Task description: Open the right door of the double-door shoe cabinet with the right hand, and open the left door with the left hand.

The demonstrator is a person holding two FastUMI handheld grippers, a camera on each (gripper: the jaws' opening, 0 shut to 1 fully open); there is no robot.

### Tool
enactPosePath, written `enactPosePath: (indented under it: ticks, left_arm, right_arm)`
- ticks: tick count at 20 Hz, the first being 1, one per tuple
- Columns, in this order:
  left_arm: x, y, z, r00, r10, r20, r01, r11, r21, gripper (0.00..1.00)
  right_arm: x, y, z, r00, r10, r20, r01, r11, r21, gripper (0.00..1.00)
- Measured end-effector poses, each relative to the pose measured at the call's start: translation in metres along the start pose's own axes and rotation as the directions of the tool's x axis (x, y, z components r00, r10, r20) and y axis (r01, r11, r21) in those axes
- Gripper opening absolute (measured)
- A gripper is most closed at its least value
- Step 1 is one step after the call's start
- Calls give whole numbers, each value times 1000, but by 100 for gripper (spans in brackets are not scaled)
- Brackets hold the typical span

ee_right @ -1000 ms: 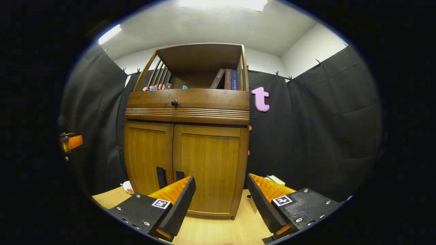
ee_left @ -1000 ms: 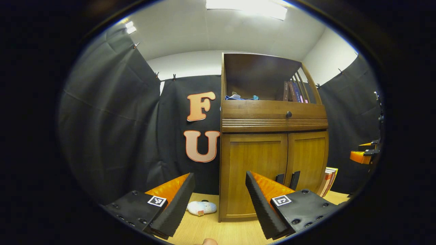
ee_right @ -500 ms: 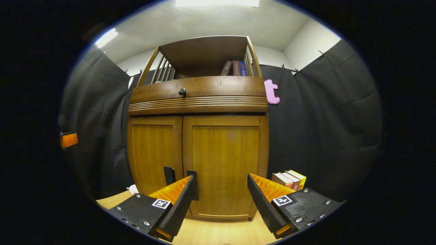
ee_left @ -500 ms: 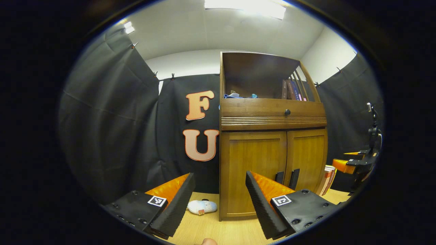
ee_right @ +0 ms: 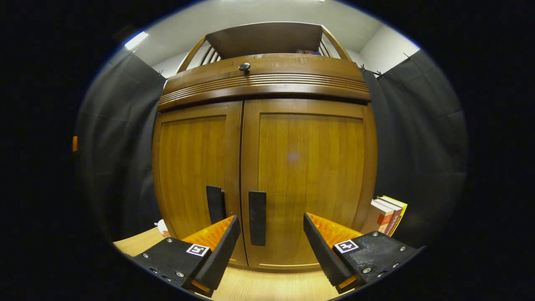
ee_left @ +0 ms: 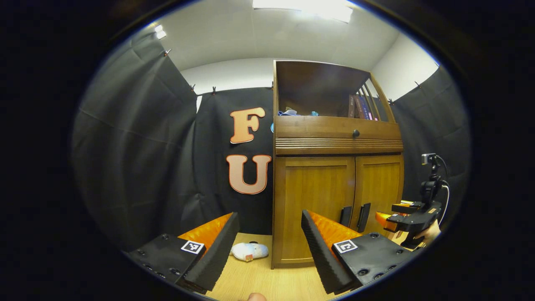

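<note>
Closing in over the last second, the right gripper (ee_right: 271,234), fingers spread and empty, now has the right door's handle (ee_right: 257,217) just ahead between them, ready to grasp, while the left gripper (ee_left: 269,234), likewise released, hangs back well short of the left door (ee_left: 313,196).

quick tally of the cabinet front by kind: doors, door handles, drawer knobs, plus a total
Doors: 2, the left door and the right door, both shut
Door handles: 2, the left handle and the right handle, side by side at the centre seam
Drawer knobs: 1, the round knob
Total: 5
</note>
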State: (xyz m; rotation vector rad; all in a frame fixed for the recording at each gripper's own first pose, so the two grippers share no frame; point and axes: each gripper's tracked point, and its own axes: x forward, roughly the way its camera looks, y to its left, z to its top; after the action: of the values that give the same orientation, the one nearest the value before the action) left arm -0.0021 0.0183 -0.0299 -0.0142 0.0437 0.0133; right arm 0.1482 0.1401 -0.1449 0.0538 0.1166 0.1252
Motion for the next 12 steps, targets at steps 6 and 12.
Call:
enactPosePath:
  ticks: [6, 12]
  left_arm:
    - [2, 17, -7, 1000, 21, -11, -21, 1000, -7, 99]
    - [0, 31, -7, 999, 46, -10, -46, 999, -3, 96]
  right_arm:
    - [43, 9, -22, 1000, -13, -26, 15, 999, 49, 91]
    - [54, 20, -25, 1000, 0, -22, 1, 999, 40, 60]
